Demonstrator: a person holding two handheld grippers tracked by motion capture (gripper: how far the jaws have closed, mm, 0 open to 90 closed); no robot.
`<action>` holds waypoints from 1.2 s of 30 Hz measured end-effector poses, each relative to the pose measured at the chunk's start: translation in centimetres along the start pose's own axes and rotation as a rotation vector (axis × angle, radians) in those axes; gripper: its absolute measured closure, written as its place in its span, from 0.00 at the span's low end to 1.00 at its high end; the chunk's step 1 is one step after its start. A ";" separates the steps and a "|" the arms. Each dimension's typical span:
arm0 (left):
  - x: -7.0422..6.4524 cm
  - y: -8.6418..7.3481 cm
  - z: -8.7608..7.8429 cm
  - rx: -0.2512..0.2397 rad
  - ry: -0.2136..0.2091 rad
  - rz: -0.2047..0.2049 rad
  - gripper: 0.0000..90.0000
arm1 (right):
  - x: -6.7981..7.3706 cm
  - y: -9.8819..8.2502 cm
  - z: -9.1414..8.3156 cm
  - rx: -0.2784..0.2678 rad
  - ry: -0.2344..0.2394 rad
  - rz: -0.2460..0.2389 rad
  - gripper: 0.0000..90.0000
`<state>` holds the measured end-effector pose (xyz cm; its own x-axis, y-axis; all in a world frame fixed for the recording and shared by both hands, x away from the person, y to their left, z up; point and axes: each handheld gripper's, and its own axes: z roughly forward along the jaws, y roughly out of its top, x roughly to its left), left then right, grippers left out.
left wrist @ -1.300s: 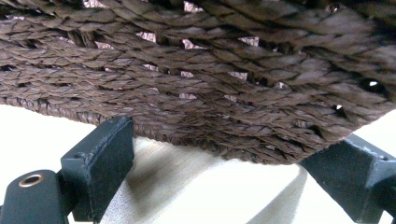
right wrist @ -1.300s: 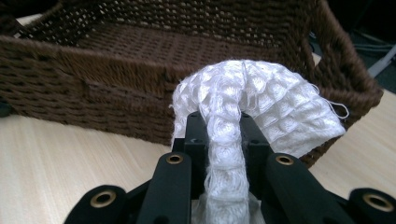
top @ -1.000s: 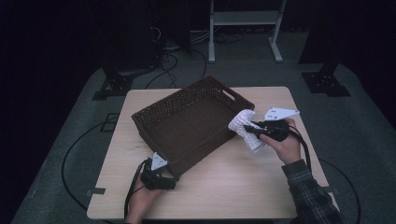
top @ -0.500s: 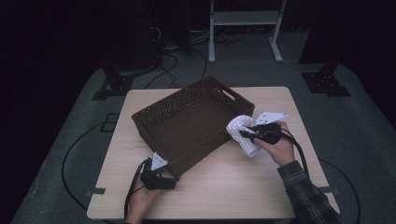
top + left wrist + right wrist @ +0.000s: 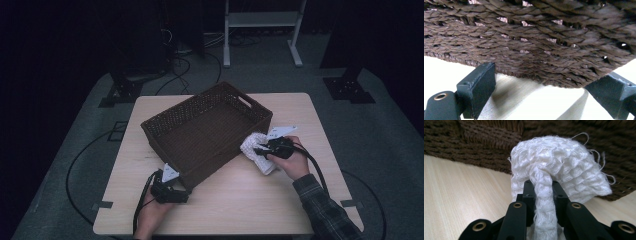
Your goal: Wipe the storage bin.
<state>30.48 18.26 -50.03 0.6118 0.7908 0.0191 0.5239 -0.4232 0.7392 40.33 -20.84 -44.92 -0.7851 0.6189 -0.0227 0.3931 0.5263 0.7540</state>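
- Woven brown wicker basket: sat at an angle mid-worktop, empty as far as could be seen, open top ready to receive.
- White waffle-knit cloth: bunched just outside the basket's right wall, touching or nearly so; a fold was pinched, probably for lifting over the rim.
- Right gripper: jaws closed tight on that fold.
- Left gripper: jaws spread wide, holding nothing, either side of the basket's near corner, perhaps to steady it.
- Pale wooden worktop: the basket wall stood between cloth and interior.
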 end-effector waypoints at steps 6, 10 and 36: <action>0.0 0.0 0.0 0.000 0.000 0.000 0.11 | 0.1 -0.5 0.8 0.031 0.014 0.006 0.86; 0.0 0.0 0.0 0.000 0.000 0.000 0.11 | 0.2 -0.8 1.3 0.053 0.020 0.005 0.86; 0.0 0.0 0.0 -0.001 -0.001 -0.001 0.11 | 2.2 2.2 -3.1 -0.126 0.048 -0.032 0.85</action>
<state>30.49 18.25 -50.02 0.6116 0.7910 0.0174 0.5244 -0.4218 0.7397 37.98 -20.12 -41.34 -0.8193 0.5730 -0.0190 0.3068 0.4662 0.8298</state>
